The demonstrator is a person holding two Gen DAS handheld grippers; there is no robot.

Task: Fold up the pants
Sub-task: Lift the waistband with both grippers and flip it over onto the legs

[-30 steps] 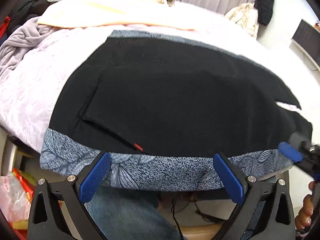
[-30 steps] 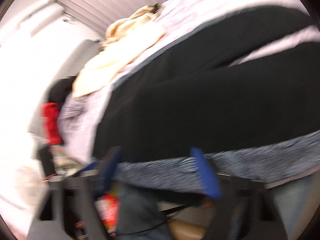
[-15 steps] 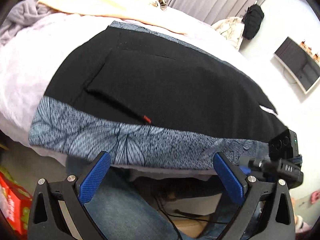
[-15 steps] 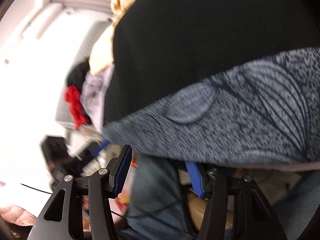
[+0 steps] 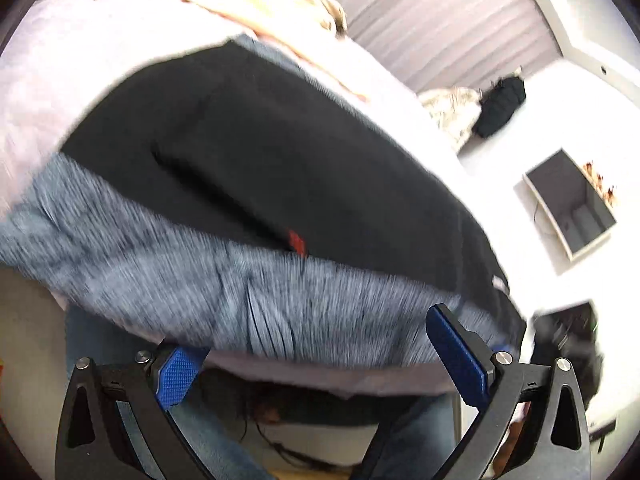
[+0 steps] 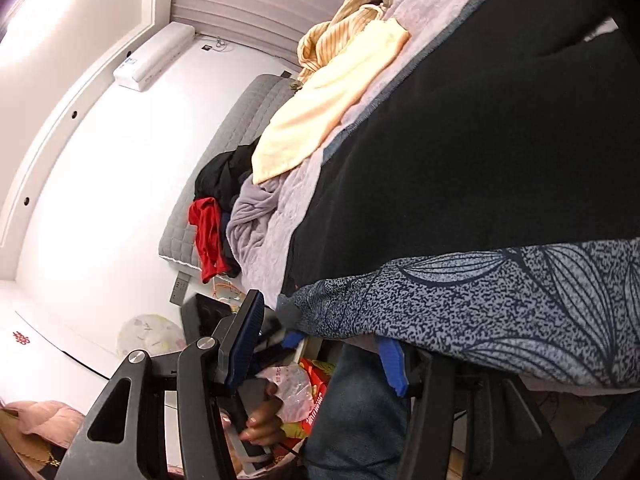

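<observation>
The pants [image 5: 304, 168] are black with a wide grey leaf-print band [image 5: 224, 280] along the near edge. They lie spread on the bed and the band hangs over the bed's near side. My left gripper [image 5: 320, 356] is open, its blue pads [image 5: 456, 352] at the band's lower edge with no cloth between them. In the right wrist view the band [image 6: 500, 300] fills the right side. My right gripper [image 6: 320, 344] is open at the band's corner; one pad [image 6: 392, 364] sits under the cloth edge.
A cream towel [image 6: 332, 104] and a tan striped cloth [image 6: 344, 24] lie on the lilac bedspread [image 6: 272, 236] beyond the pants. Red and black clothes [image 6: 212, 208] are heaped by the grey headboard. A person's jeans [image 6: 356, 420] are right under the grippers. A wall screen [image 5: 568, 204] hangs at right.
Both grippers have closed in on the band's lower edge and tilted. The left view is now blurred with motion. The right gripper has turned, showing more of the room.
</observation>
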